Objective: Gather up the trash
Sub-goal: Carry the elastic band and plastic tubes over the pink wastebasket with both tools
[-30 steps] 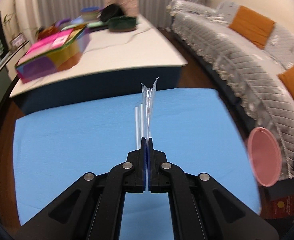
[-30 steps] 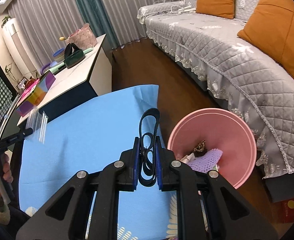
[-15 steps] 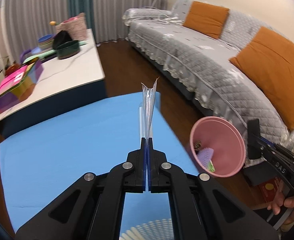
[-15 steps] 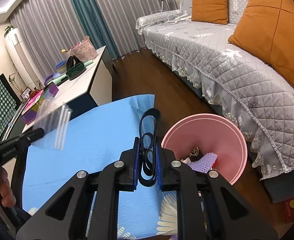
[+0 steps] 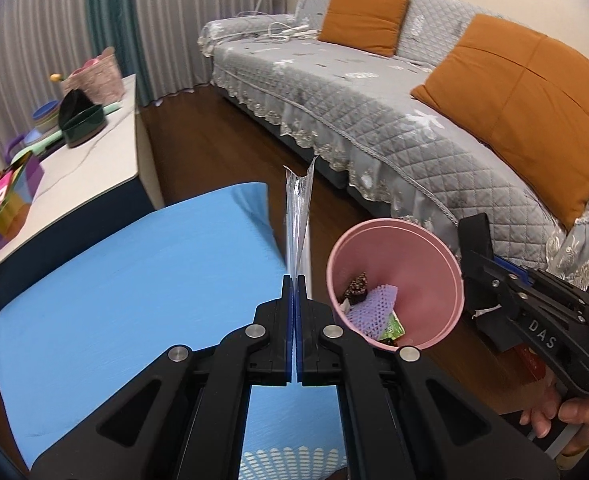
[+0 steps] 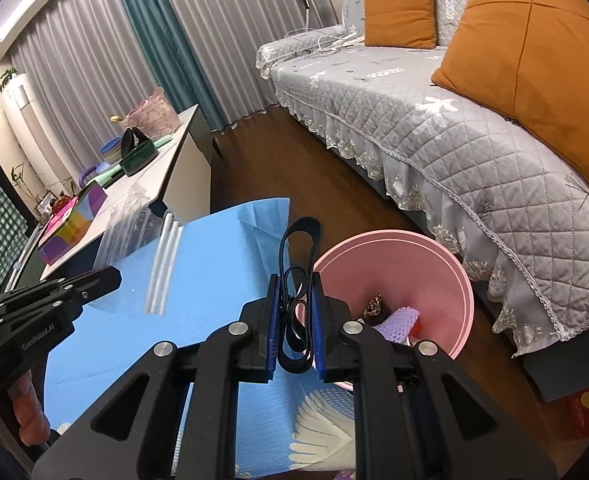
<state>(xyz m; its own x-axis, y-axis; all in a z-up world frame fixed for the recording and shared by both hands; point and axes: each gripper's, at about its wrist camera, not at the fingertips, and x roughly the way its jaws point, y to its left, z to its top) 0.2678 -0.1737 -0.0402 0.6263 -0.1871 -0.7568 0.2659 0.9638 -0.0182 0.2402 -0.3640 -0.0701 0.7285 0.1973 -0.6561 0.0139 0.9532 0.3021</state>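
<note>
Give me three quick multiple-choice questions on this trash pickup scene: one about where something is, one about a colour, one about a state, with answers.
1. Where is the purple foam net?
A. On the sofa
B. Inside the bin
C. On the blue cloth

2. What colour is the bin?
A. Pink
B. Green
C. White

3. What does the right gripper hold?
A. Nothing
B. A cushion
C. A black looped belt

Answers: 1 B, the net lies among scraps in the bin. 2 A, its wall and rim are pink. 3 C, the belt stands clamped between the blue pads.
</note>
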